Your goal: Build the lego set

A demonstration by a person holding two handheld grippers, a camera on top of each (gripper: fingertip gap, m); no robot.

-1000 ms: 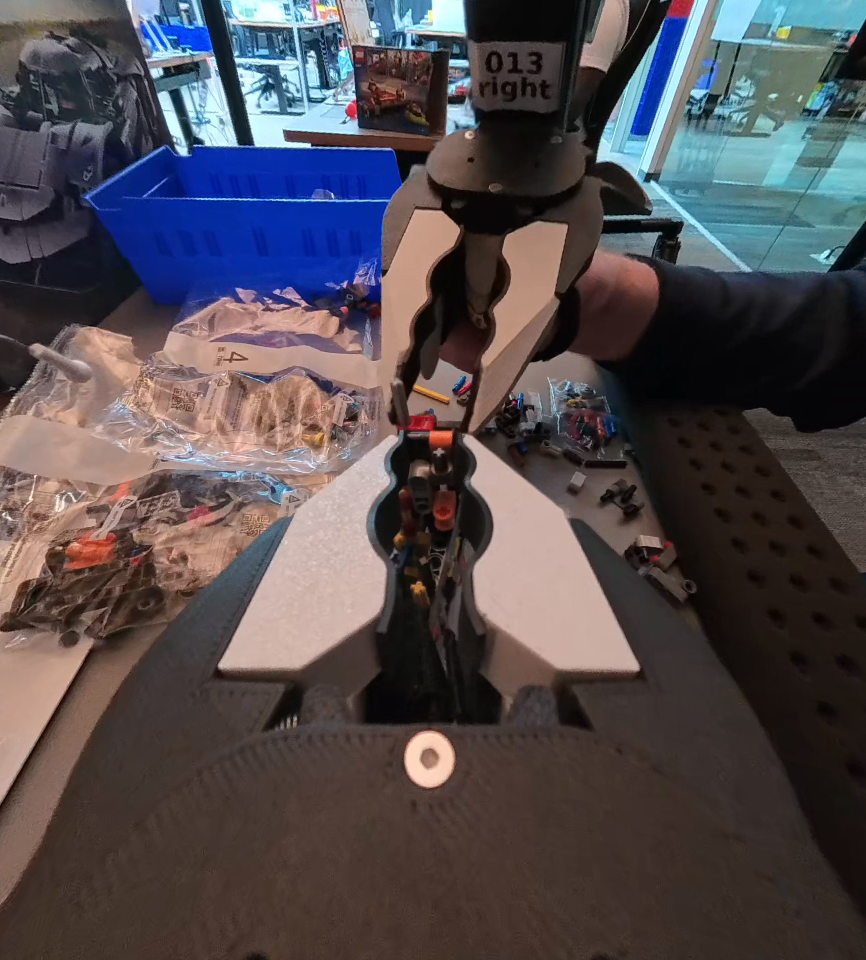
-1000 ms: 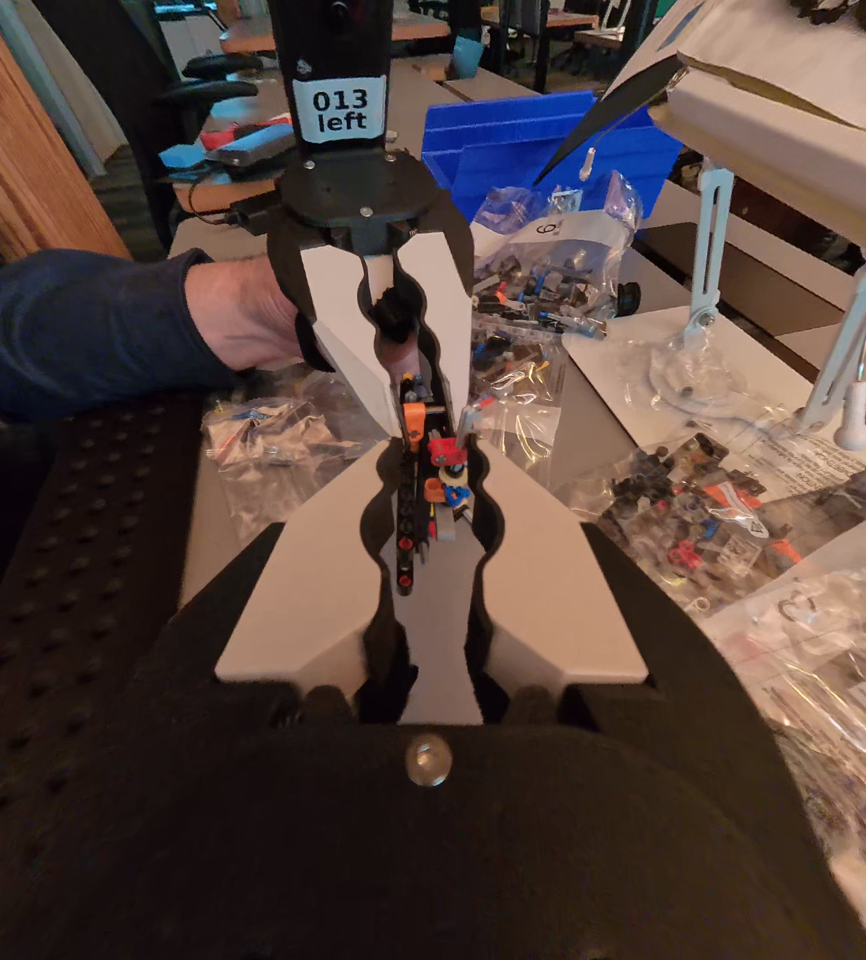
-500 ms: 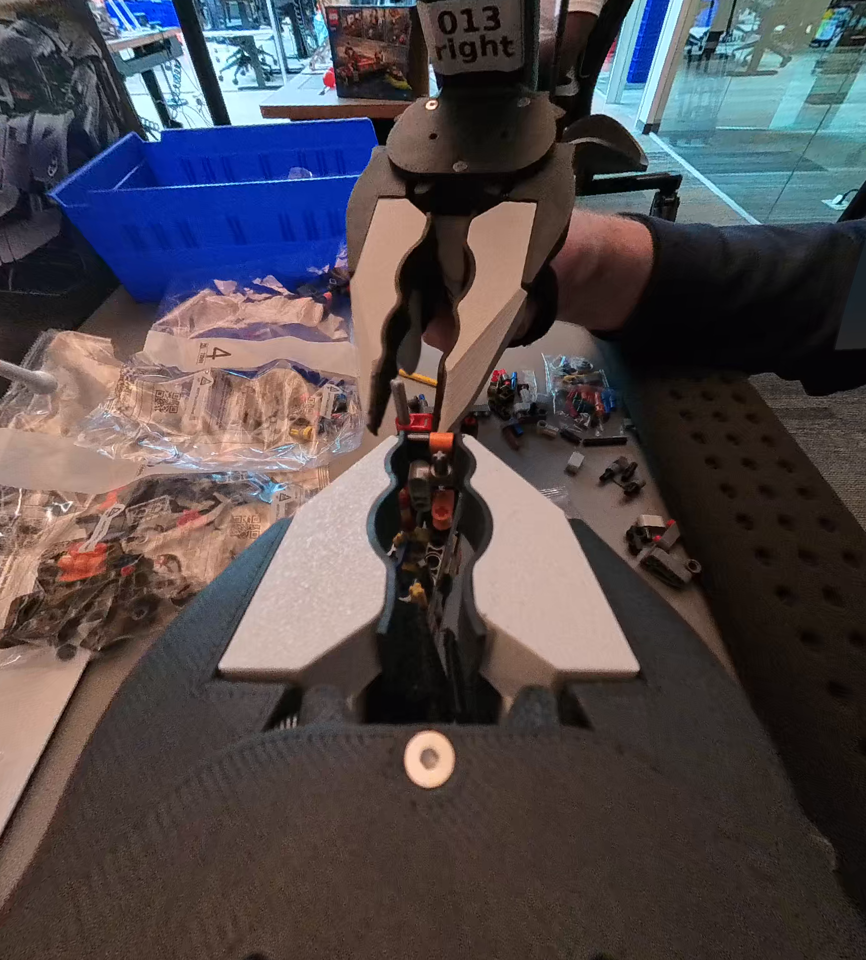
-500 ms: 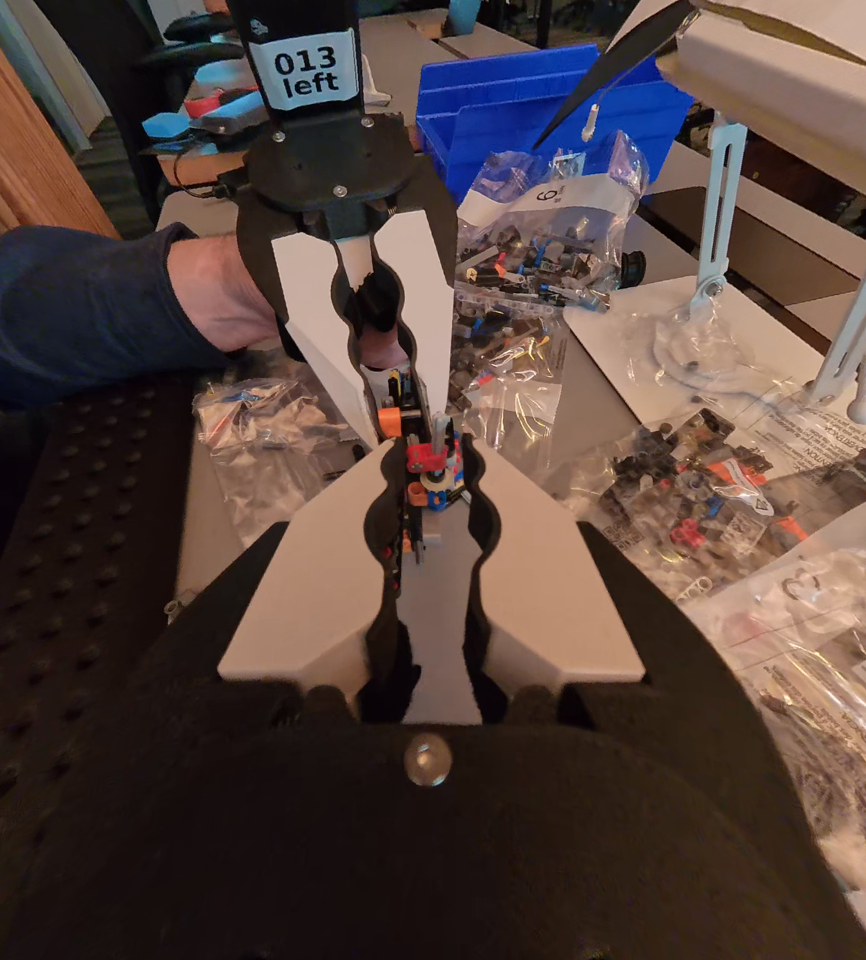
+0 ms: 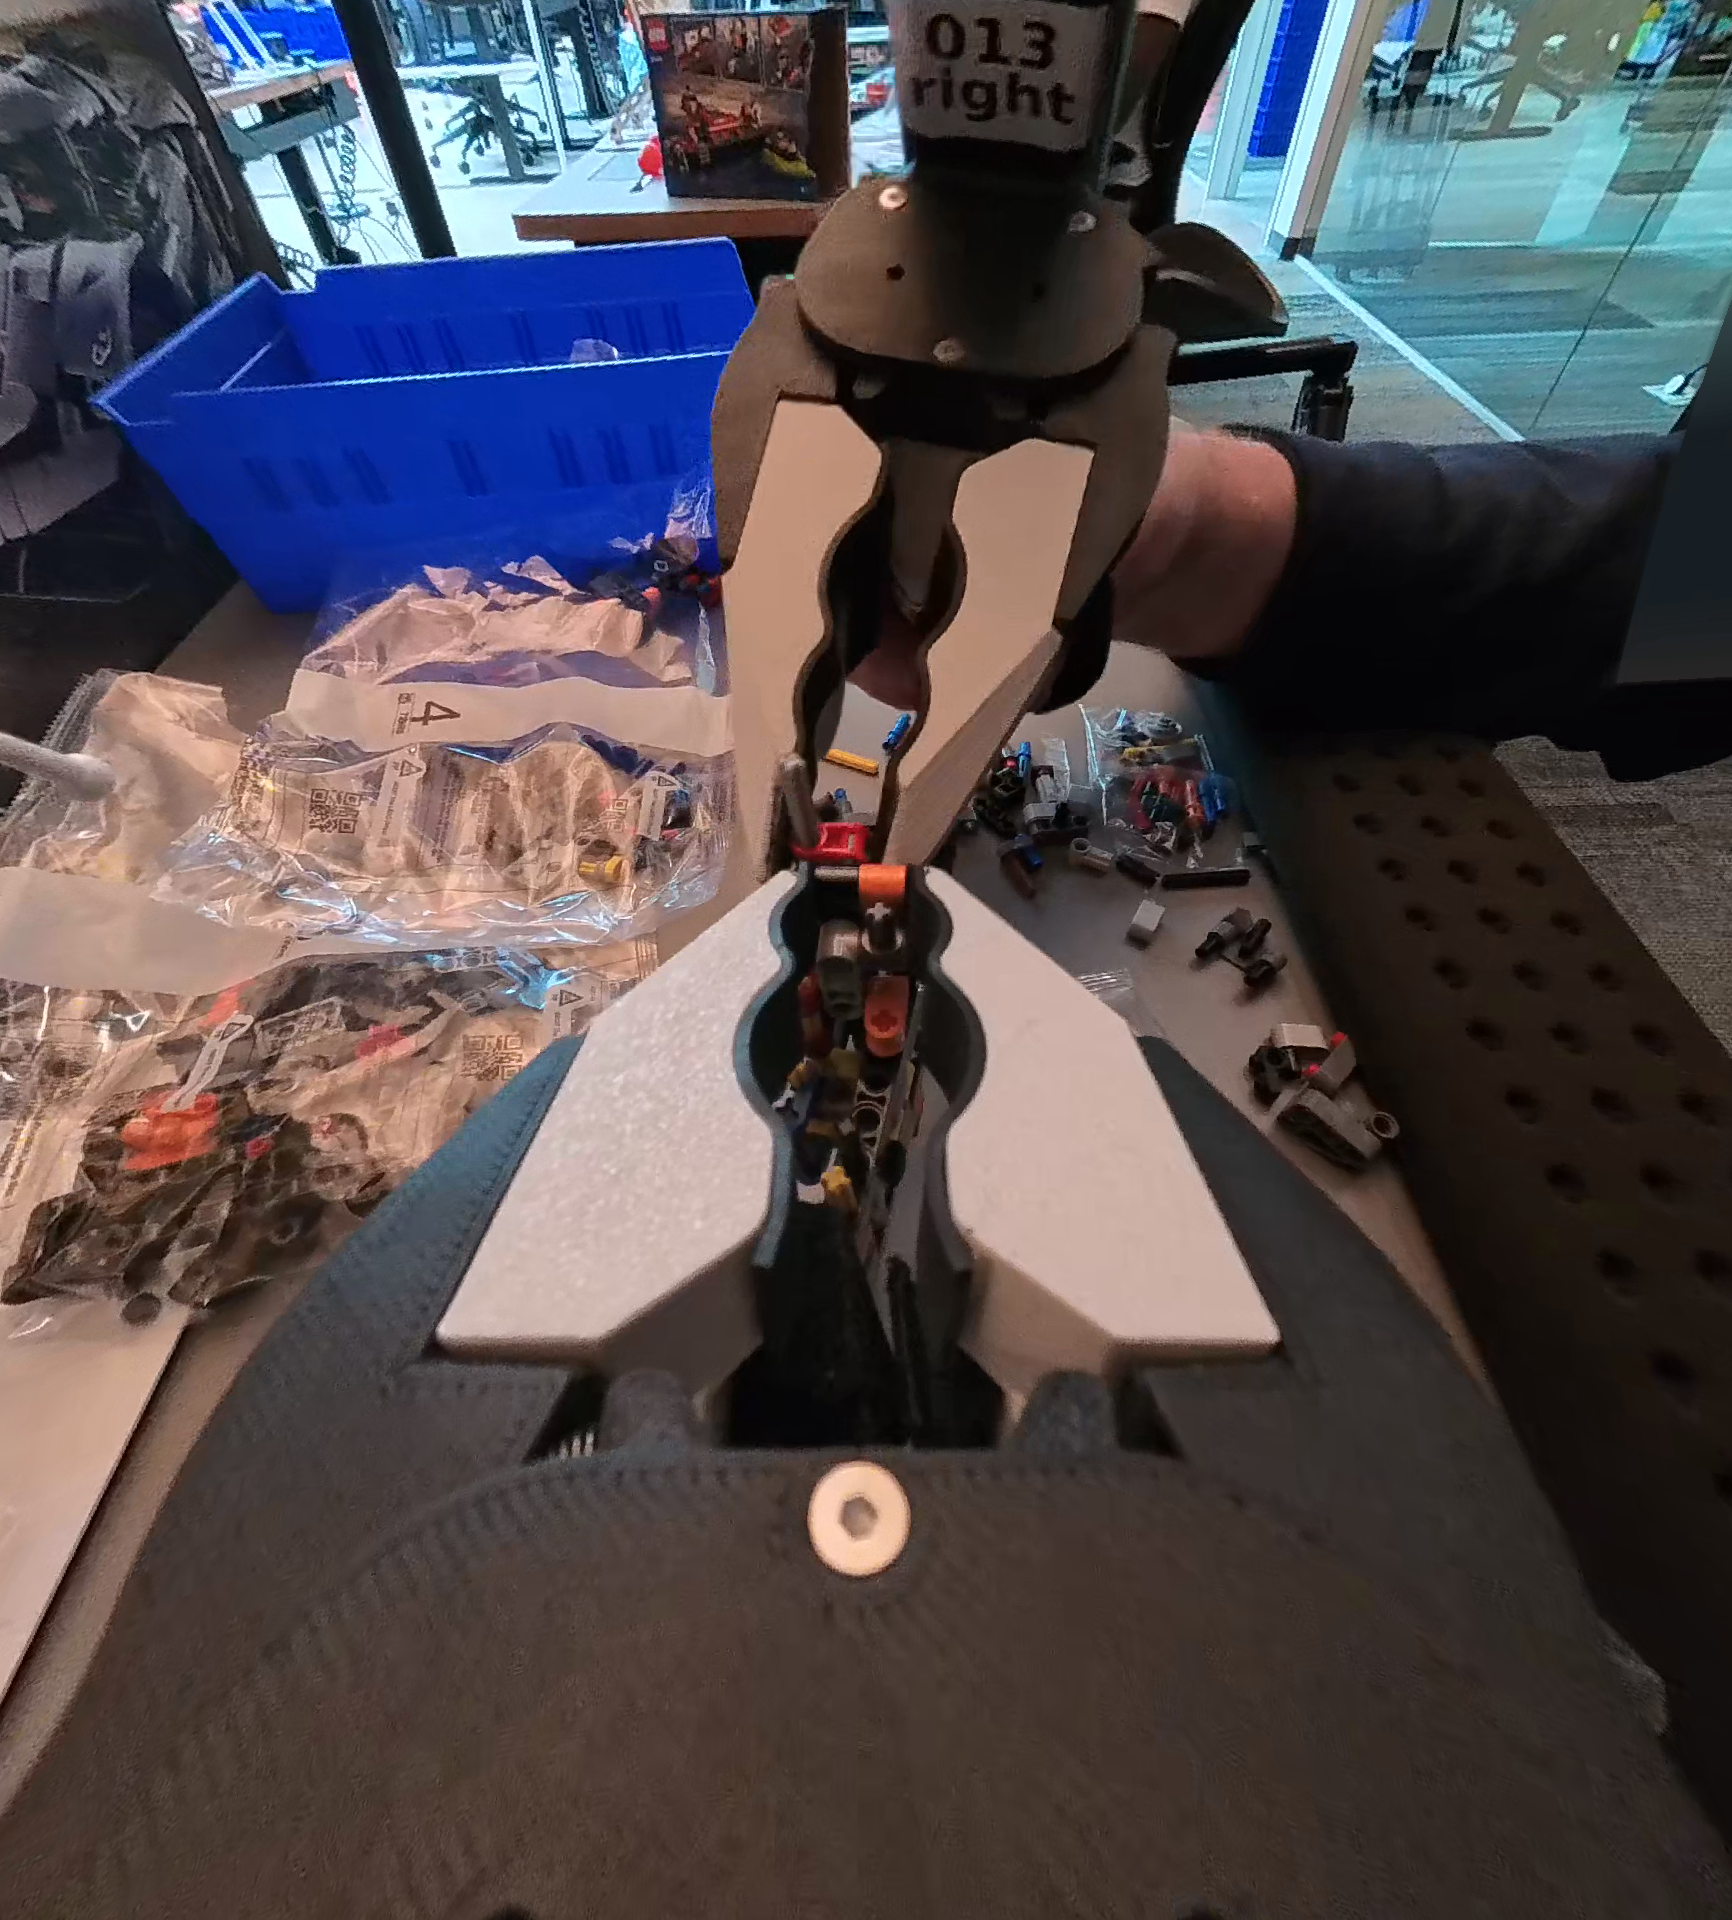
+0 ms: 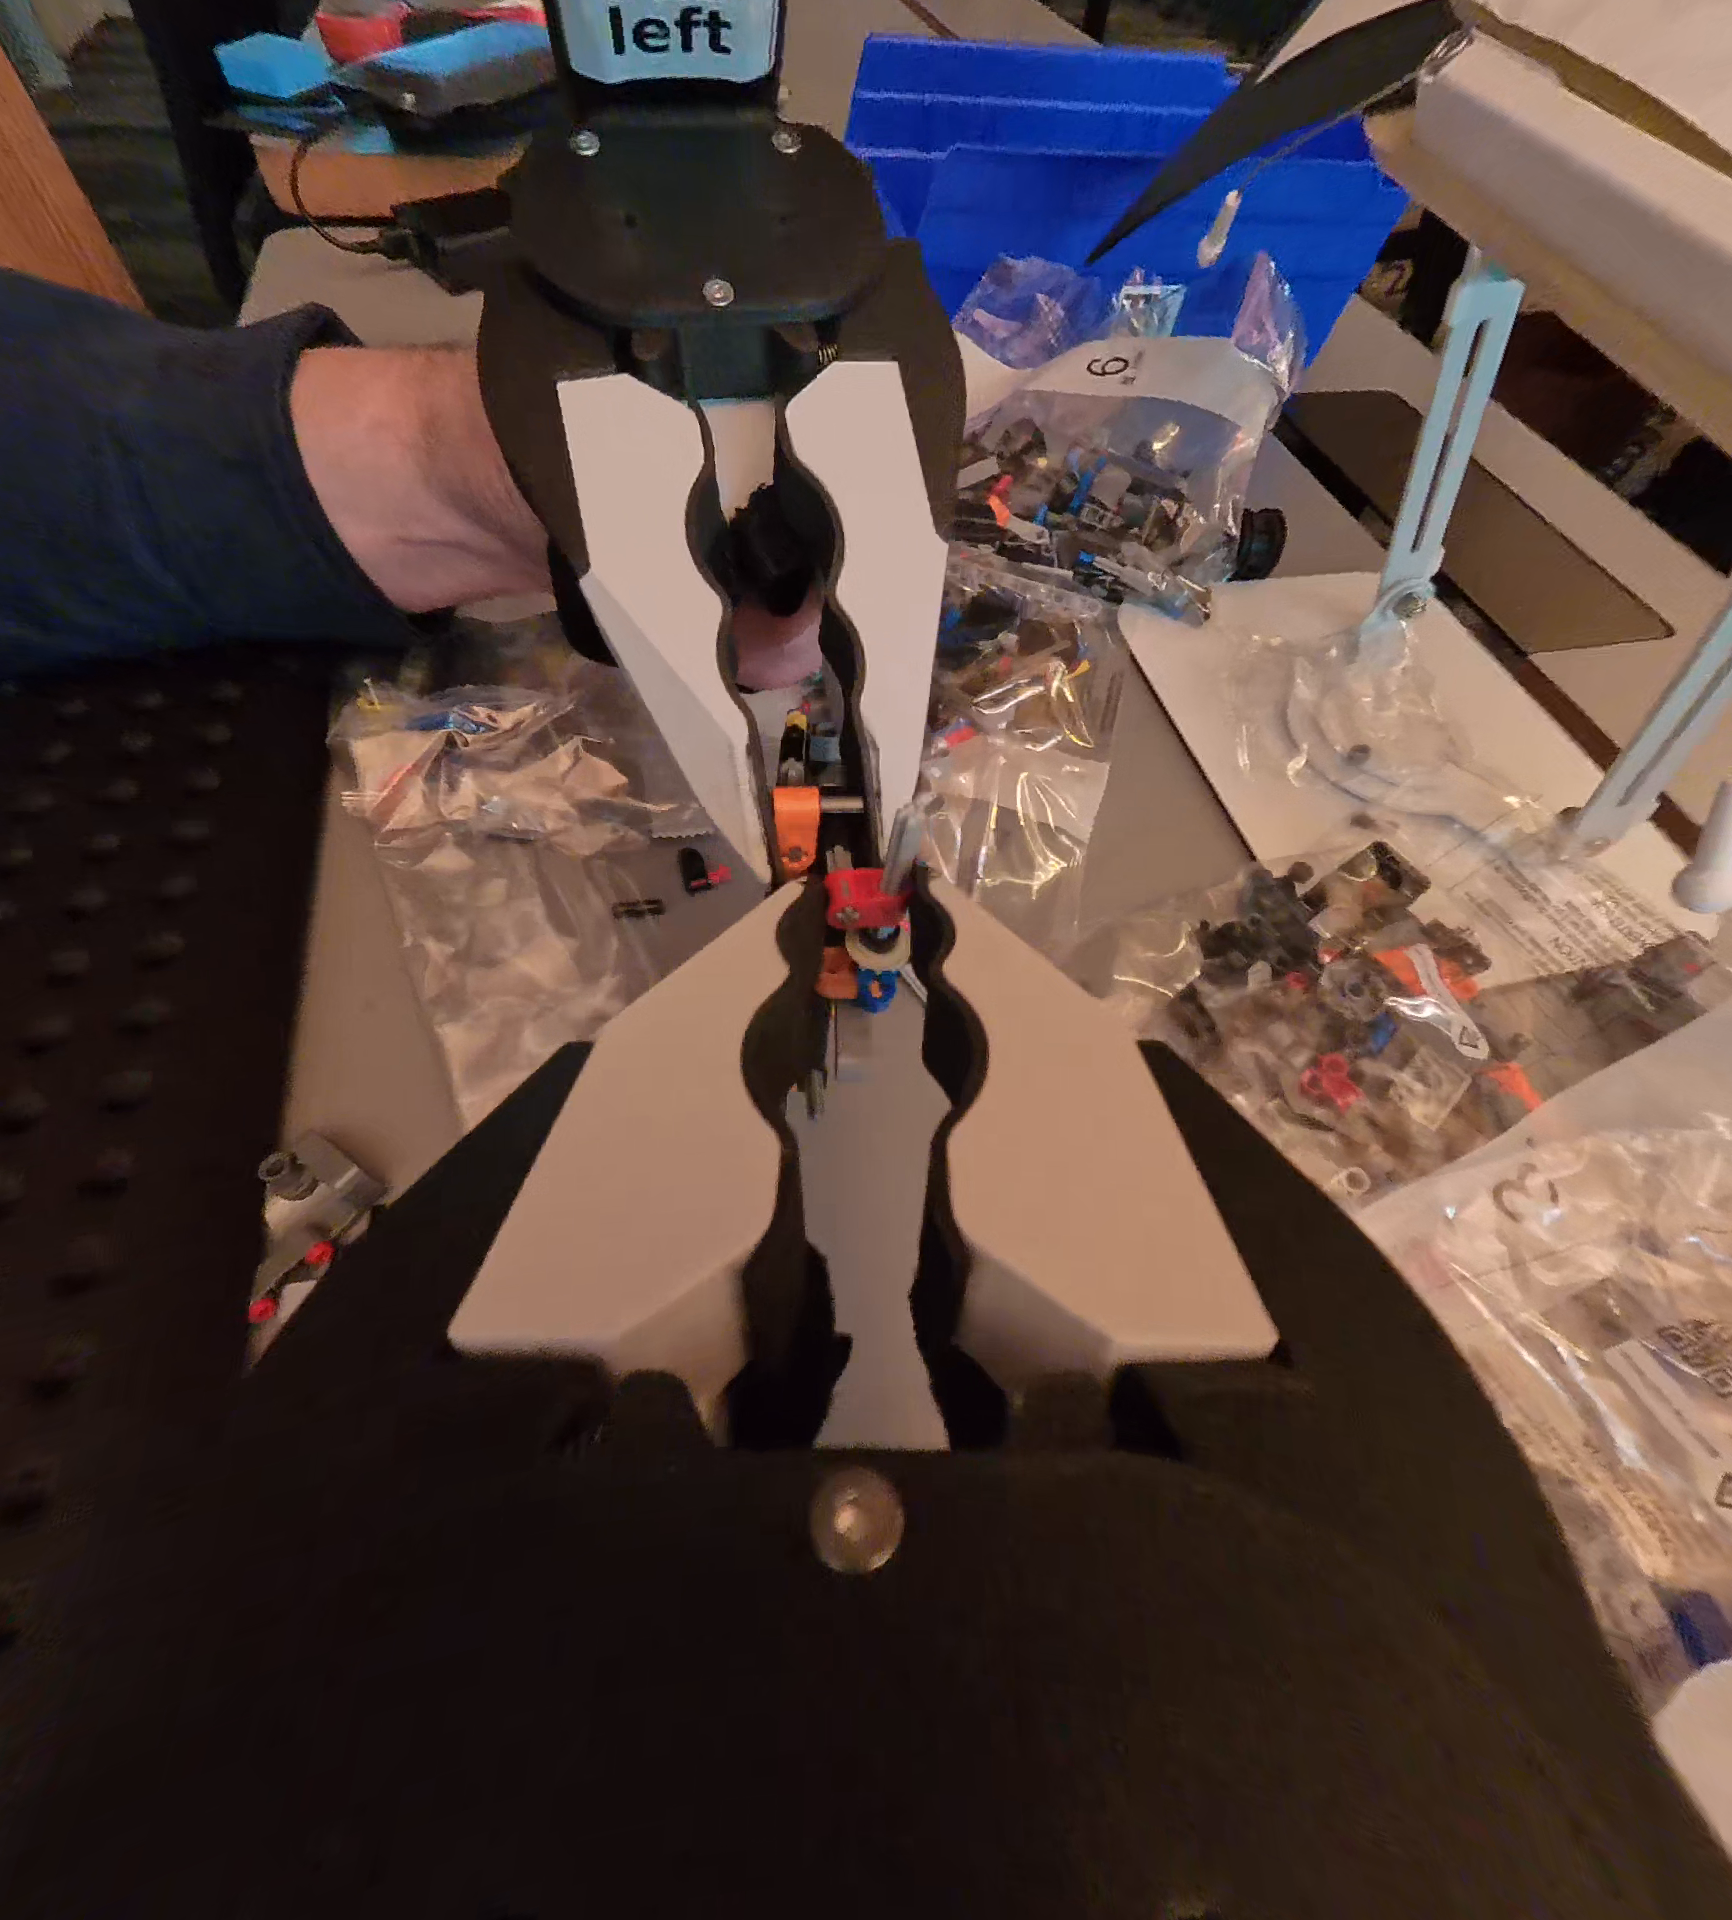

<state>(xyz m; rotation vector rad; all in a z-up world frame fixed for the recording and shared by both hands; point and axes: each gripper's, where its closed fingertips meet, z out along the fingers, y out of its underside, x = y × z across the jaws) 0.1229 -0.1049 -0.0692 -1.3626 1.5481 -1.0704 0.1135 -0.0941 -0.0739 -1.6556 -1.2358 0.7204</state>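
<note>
My left gripper point(image 5: 862, 883) is shut on a long black Lego assembly point(image 5: 857, 1039) with orange, yellow and grey parts. An orange piece point(image 5: 883, 883) sits at its far end. My right gripper point(image 6: 857, 899) is shut on a small sub-assembly: a red connector point(image 6: 860, 896) with a grey axle point(image 6: 901, 831) and small blue and orange parts behind it. The two grippers meet tip to tip above the table. The red connector point(image 5: 838, 840) sits against the orange end point(image 6: 794, 826) of the assembly. The right gripper point(image 5: 841, 821) comes in from above; the left gripper point(image 6: 820, 842) shows opposite.
Several clear bags of parts point(image 5: 446, 821) point(image 6: 1101, 499) lie on the table before a blue bin point(image 5: 446, 436). Loose pieces point(image 5: 1101, 821) and a small grey sub-assembly point(image 5: 1319, 1101) lie near a black perforated mat point(image 5: 1568, 1143). A white stand point(image 6: 1444, 457) holds an open box. The tips of both grippers are at nearly the same place.
The two grippers have drawn closer and the facing gripper sits higher and larger in each view. The red connector has stayed at the orange end of the assembly. Both grips held.
</note>
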